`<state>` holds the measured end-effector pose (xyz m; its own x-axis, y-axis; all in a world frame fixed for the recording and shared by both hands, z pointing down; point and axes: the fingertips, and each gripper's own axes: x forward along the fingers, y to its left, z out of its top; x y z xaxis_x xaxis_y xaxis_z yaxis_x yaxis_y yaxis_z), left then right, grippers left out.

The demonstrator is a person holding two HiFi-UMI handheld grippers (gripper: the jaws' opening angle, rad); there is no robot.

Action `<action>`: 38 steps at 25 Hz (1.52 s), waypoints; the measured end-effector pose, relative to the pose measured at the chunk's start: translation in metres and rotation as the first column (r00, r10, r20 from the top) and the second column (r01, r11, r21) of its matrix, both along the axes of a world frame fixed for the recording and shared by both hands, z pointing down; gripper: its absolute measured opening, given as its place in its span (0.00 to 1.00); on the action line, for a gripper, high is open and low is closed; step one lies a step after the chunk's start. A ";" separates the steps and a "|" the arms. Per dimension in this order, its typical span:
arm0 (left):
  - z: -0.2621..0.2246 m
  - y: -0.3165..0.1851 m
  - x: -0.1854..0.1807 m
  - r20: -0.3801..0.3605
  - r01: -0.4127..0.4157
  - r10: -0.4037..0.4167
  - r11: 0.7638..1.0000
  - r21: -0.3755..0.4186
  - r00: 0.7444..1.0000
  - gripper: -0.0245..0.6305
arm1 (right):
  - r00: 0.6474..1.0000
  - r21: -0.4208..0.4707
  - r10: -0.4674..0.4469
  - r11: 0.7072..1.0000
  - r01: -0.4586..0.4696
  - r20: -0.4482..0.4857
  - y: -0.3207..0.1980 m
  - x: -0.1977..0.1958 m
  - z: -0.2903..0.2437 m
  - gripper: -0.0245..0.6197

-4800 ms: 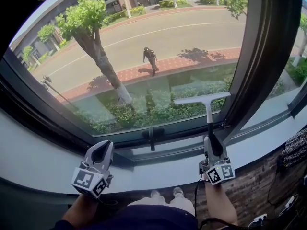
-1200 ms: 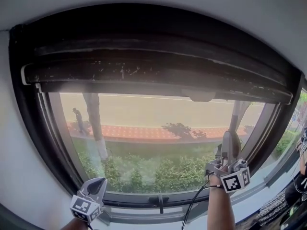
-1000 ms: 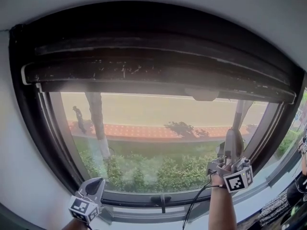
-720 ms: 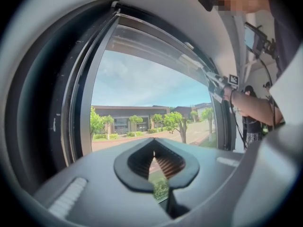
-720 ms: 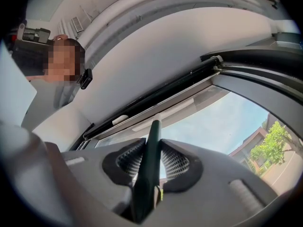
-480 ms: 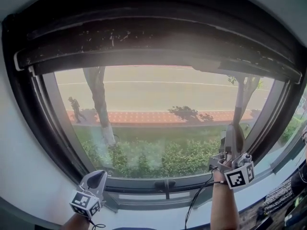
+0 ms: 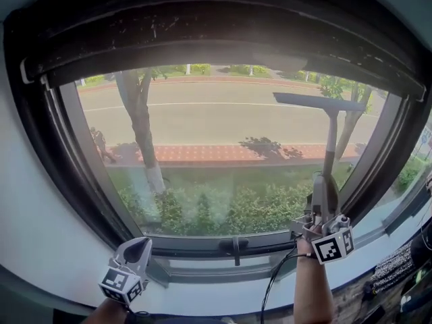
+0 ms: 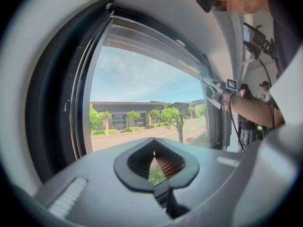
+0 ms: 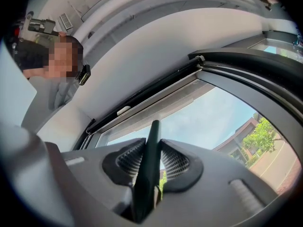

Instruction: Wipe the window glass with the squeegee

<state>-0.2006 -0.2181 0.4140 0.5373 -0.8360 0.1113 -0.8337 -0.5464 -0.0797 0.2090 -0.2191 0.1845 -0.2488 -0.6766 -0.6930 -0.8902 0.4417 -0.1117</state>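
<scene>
- The dark window frame point(image 7: 47, 154) curves up the left side of the head view, with pale wall outside it.
- The left gripper point(image 7: 138, 247), grey with a marker cube at its base, is held low at the bottom left, just in front of the white sill point(image 7: 216, 301) and apart from the pane. In its own view its ribbed black pads point(image 8: 170, 163) meet at their tips, with nothing between them, and it point(image 8: 154, 161) looks along the pane toward a low building and trees outside.
- Outside, a grey-brown tree trunk point(image 7: 140, 130) stands left of centre. A small figure point(image 7: 100, 144) is on the red brick pavement beside it, and a green hedge point(image 7: 223, 208) runs along below.
- The clear window glass point(image 7: 216, 133) fills the middle. A dark latch handle point(image 7: 234, 246) sits on the bottom rail at its centre.
- The grey T-shaped squeegee point(image 7: 330, 140) stands upright at the right of the pane. Its flat blade lies across the glass near the top, close to the right-hand frame post.
- The right gripper point(image 7: 325, 184) points upward below it, clamped on the lower end of the handle. In its own view the dark handle point(image 9: 150, 150) is pinched between both ribbed pads of the gripper point(image 9: 151, 157).
- A thin black cable point(image 7: 273, 285) loops down beside the bare right forearm point(image 7: 310, 295).
</scene>
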 end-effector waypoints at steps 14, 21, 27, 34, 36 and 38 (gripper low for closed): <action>0.010 0.018 0.009 -0.003 -0.006 0.006 1.000 -0.021 1.000 0.05 | 1.000 -0.077 -0.006 0.997 0.008 0.028 0.009 0.003 0.042 0.20; 0.012 0.020 0.011 -0.004 -0.011 0.011 1.000 -0.024 1.000 0.05 | 0.999 -0.096 -0.009 0.995 0.012 0.035 0.012 0.004 0.054 0.20; 0.012 0.022 0.013 0.000 -0.013 0.013 1.000 -0.025 1.000 0.05 | 0.999 -0.109 -0.008 0.994 0.012 0.040 0.013 0.004 0.063 0.20; 0.013 0.025 0.012 0.009 -0.010 0.010 1.000 -0.029 1.000 0.05 | 0.999 -0.139 -0.006 0.990 0.012 0.047 0.016 0.003 0.083 0.20; 0.013 0.026 0.012 0.014 -0.010 0.011 1.000 -0.030 1.000 0.05 | 0.999 -0.147 -0.006 0.989 0.014 0.050 0.017 0.003 0.089 0.20; 0.013 0.027 0.013 0.017 -0.010 0.011 0.999 -0.033 1.000 0.05 | 0.999 -0.157 -0.006 0.987 0.014 0.052 0.018 0.003 0.095 0.20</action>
<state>-0.1873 -0.1909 0.4272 0.5438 -0.8261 0.1479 -0.8266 -0.5577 -0.0754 0.2116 -0.2012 0.2800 -0.2225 -0.7760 -0.5901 -0.8772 0.4236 -0.2262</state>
